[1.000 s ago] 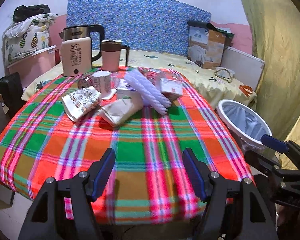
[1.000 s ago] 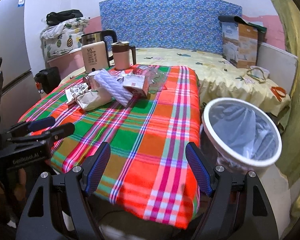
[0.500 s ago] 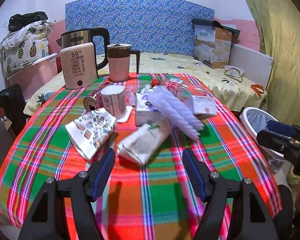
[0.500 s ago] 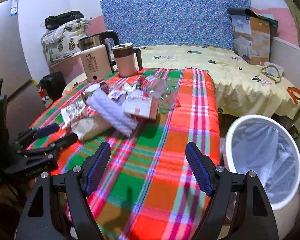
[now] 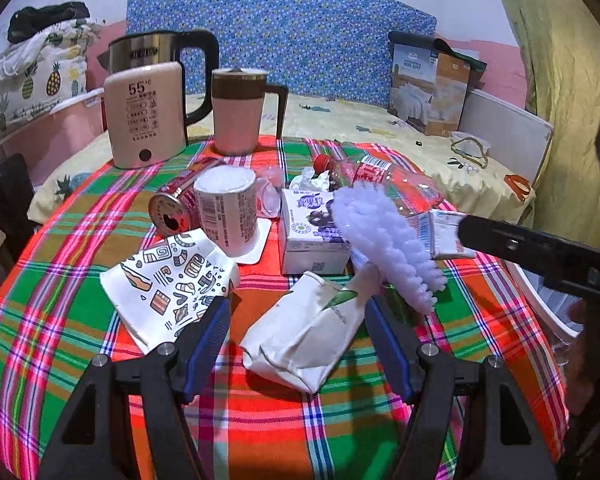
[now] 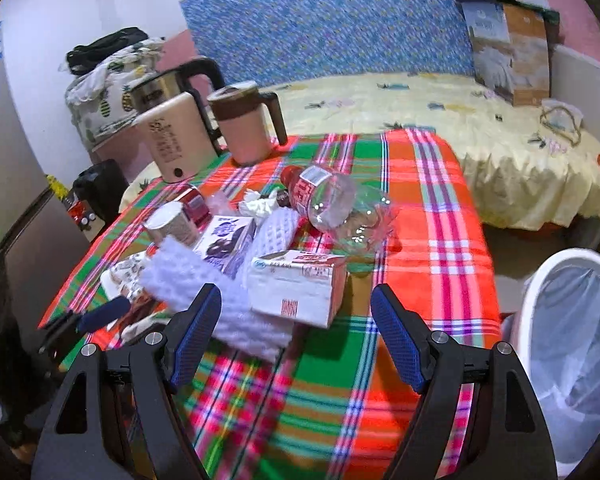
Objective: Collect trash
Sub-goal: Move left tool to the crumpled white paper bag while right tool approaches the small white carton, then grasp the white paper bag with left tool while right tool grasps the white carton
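Trash lies in a heap on the plaid table. In the left wrist view my left gripper (image 5: 298, 338) is open, its fingers either side of a white paper bag (image 5: 308, 336). Around it lie a patterned wrapper (image 5: 168, 280), a white foam net (image 5: 384, 240), a purple carton (image 5: 312, 232), a paper cup (image 5: 228, 208), a red can (image 5: 176, 208) and a clear bottle (image 5: 380, 176). In the right wrist view my right gripper (image 6: 296, 336) is open just before a white and red box (image 6: 296, 284). The white lined bin (image 6: 572, 344) stands at the right.
A kettle (image 5: 148, 108) and a pink mug (image 5: 240, 116) stand at the table's far edge. Behind is a bed with a yellow cover (image 6: 460, 120) and a cardboard box (image 5: 428, 84). The right gripper shows at the right of the left wrist view (image 5: 540, 252).
Both grippers have moved forward over the table toward the trash heap. The left one now straddles the paper bag; the right one has closed in on the box. Both stay open.
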Demonstrator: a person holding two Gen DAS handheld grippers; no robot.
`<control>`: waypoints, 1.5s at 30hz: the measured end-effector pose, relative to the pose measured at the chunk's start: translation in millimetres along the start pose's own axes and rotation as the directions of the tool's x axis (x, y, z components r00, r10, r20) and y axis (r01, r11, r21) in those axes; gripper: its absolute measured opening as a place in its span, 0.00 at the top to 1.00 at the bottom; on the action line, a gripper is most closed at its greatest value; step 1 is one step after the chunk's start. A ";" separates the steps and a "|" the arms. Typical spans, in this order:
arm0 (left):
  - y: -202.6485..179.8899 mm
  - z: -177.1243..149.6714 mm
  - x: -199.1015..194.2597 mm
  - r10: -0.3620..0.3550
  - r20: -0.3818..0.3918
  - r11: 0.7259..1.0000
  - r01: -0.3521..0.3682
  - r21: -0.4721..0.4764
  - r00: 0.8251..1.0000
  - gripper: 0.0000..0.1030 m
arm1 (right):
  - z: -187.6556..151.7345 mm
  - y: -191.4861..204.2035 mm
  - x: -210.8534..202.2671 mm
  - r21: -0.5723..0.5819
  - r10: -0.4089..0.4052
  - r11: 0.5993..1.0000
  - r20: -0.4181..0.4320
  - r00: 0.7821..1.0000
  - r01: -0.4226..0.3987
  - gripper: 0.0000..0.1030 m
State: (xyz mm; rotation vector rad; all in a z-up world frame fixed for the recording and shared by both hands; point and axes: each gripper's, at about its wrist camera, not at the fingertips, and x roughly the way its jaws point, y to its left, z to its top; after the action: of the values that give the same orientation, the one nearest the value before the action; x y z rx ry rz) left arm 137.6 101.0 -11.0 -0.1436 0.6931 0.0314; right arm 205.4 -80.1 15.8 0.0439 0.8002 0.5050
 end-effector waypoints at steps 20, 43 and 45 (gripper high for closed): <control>4.3 -11.6 13.1 -0.092 -0.076 0.994 0.086 -0.071 0.993 0.43 | -11.2 -25.2 1.9 0.115 0.045 0.992 -0.032 0.999 -0.041 0.46; -30.4 -34.1 -39.5 -0.156 -0.041 0.985 0.153 -0.073 0.987 0.52 | -41.5 -45.8 -53.3 0.139 0.069 0.988 0.032 0.997 -0.073 0.46; -36.7 -33.4 -42.1 -0.167 -0.038 0.984 0.164 -0.067 0.985 0.52 | -45.1 -48.6 -59.2 0.144 0.065 0.987 0.042 0.997 -0.070 0.46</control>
State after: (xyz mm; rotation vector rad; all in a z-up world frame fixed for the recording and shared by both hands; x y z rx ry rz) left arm 86.8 60.7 -5.0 -0.2638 0.7224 -0.1094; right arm 159.6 -156.3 13.2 0.2150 0.8001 0.5076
